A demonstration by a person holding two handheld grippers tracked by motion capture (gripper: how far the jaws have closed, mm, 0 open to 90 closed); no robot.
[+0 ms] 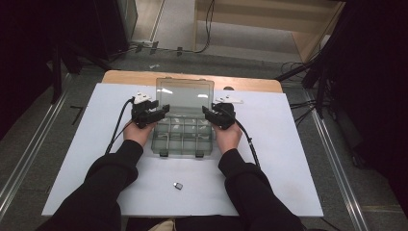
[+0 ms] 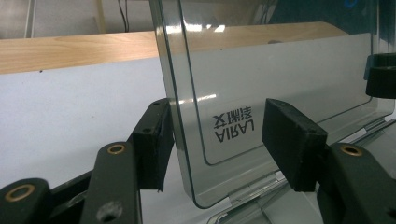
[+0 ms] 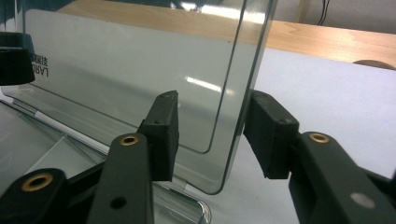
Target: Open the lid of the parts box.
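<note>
Black sleeves enter from the bottom of the high view. Mid-frame on the bench (image 1: 269, 159), the box (image 1: 183, 137) lies open, its lid (image 1: 185, 95) upright at the far edge, long axis left to right. Left gripper (image 1: 164, 111) and right gripper (image 1: 208, 113) each straddle a lid end, equally near, jaws apart and not clamping it.

The upright lid (image 1: 185, 92) blocks passage between both tools; sides open.
</note>
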